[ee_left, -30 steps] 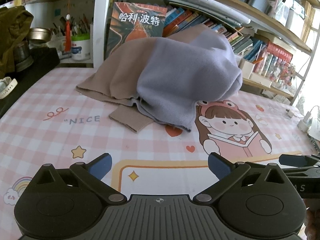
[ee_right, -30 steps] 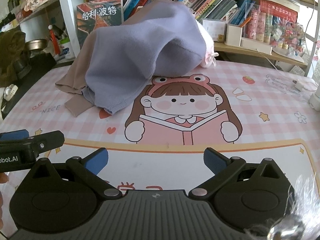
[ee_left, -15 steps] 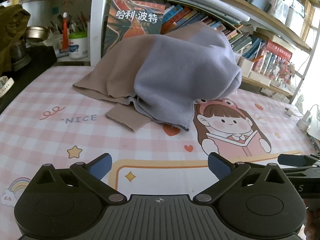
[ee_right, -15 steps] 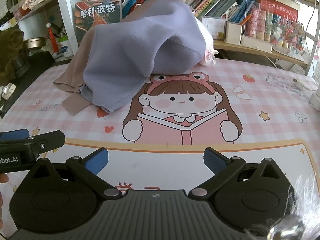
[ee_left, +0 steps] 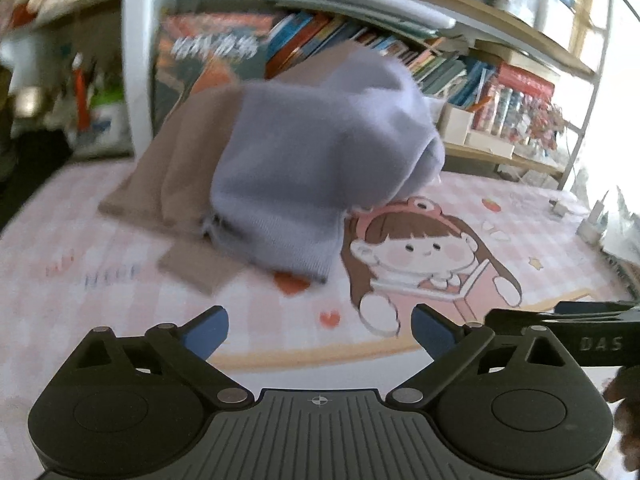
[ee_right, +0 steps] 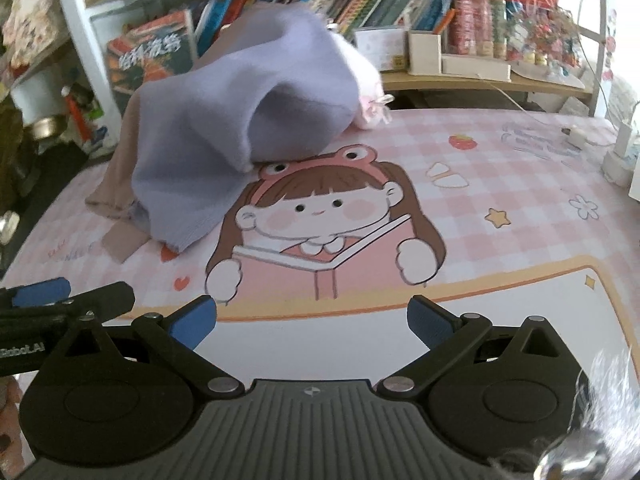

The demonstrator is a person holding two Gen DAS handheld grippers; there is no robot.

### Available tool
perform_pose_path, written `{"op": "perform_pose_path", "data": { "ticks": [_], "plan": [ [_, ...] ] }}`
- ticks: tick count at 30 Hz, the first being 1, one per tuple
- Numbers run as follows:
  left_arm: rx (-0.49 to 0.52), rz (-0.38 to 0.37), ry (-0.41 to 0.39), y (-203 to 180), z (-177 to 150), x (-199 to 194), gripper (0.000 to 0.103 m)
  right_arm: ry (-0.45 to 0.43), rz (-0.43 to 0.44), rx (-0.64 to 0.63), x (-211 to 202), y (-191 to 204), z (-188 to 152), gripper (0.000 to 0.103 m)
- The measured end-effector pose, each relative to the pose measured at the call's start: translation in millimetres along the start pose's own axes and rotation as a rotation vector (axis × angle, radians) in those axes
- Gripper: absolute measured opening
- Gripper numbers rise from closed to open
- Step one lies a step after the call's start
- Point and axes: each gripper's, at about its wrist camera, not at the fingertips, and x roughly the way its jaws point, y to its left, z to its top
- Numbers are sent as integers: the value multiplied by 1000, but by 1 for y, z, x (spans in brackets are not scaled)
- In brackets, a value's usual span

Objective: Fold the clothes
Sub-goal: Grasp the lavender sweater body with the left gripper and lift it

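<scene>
Lavender garment point(ee_left: 320, 168) is lying heaped over one tan garment point(ee_left: 180, 176) on the desk mat point(ee_right: 500, 216); two grippers, left gripper point(ee_left: 320, 330) and right gripper point(ee_right: 312, 320), are hovering spread wide, holding nothing.

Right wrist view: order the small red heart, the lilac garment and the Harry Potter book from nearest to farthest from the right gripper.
1. Small red heart, printed on the mat, just ahead-left of the right gripper.
2. Lilac garment, heaped mid-table, left of centre.
3. Harry Potter book, upright on the shelf behind the heap.
</scene>
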Motion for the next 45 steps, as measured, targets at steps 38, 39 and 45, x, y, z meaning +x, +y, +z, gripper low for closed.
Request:
{"op": "perform_pose_path", "data": {
  "ticks": [38, 39, 45],
  "plan": [
    [43, 411, -183, -121, 22, -53, 9, 294, 724, 550, 35, -136, 35, 100],
    [29, 404, -168, -122, 15, -59, 9, 320, 734, 561, 38, -133, 32, 100],
    [-6, 390, -162, -131, 2, -80, 9, 441, 788, 593, 54, -116, 16, 101]
  ]
}}
